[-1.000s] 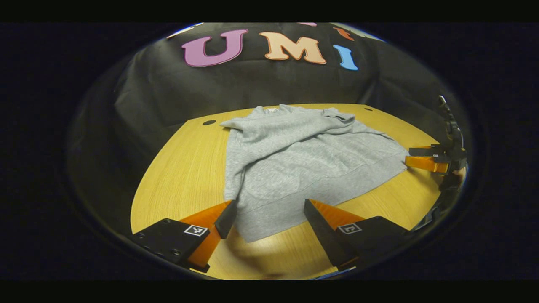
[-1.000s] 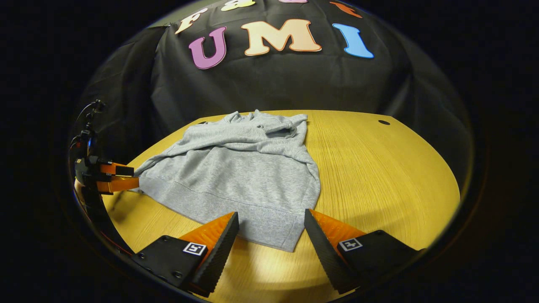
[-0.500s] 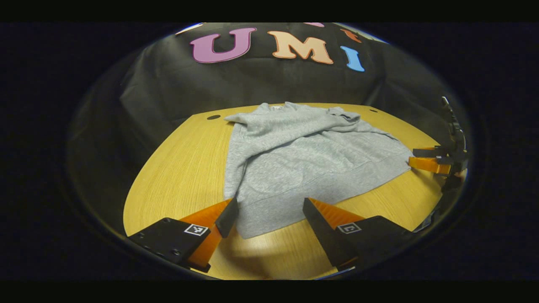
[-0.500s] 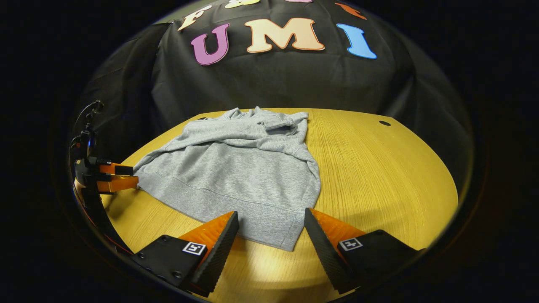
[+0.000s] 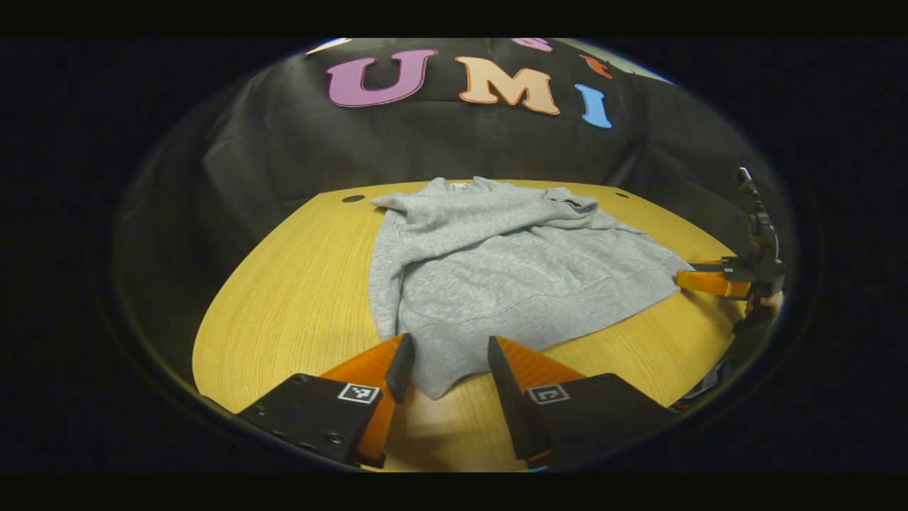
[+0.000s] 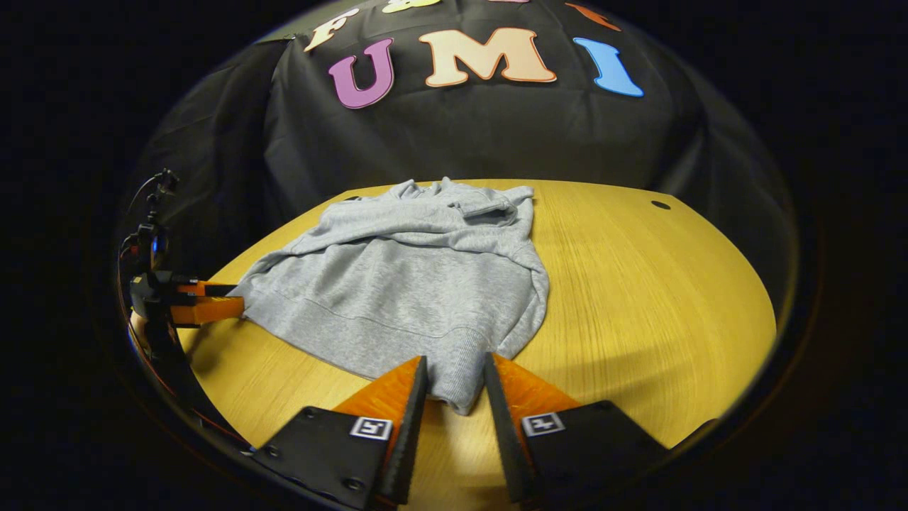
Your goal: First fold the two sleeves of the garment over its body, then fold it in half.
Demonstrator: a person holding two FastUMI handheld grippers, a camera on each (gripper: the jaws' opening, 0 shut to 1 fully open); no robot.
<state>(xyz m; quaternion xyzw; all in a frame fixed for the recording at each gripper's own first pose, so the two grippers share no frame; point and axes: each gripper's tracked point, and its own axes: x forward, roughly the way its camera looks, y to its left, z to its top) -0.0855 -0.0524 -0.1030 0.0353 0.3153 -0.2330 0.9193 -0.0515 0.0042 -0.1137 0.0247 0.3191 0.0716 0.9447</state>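
Observation:
A grey sweatshirt (image 5: pixel 511 270) lies on the round wooden table (image 5: pixel 284 284), both sleeves folded across its body, collar toward the far wall. In the left gripper view my left gripper (image 5: pixel 448 351) has its fingers drawn in on the near hem corner, which bunches into a point between them. In the right gripper view the sweatshirt (image 6: pixel 404 277) has its other hem corner gathered between the narrowed fingers of my right gripper (image 6: pixel 456 365). Each view also catches the other gripper at the far hem corner: the left gripper (image 6: pixel 227 299) and the right gripper (image 5: pixel 691 273).
Bare table (image 6: pixel 652 298) stretches to the right of the sweatshirt in the right gripper view. Small dark holes sit near the table's far edge (image 5: pixel 352 199) (image 6: pixel 660 205). Black cloth hangs close behind the table.
Both grippers have narrowed from wide open onto the hem corners, which now bunch between the fingers. The hem line has drawn in slightly at each end.

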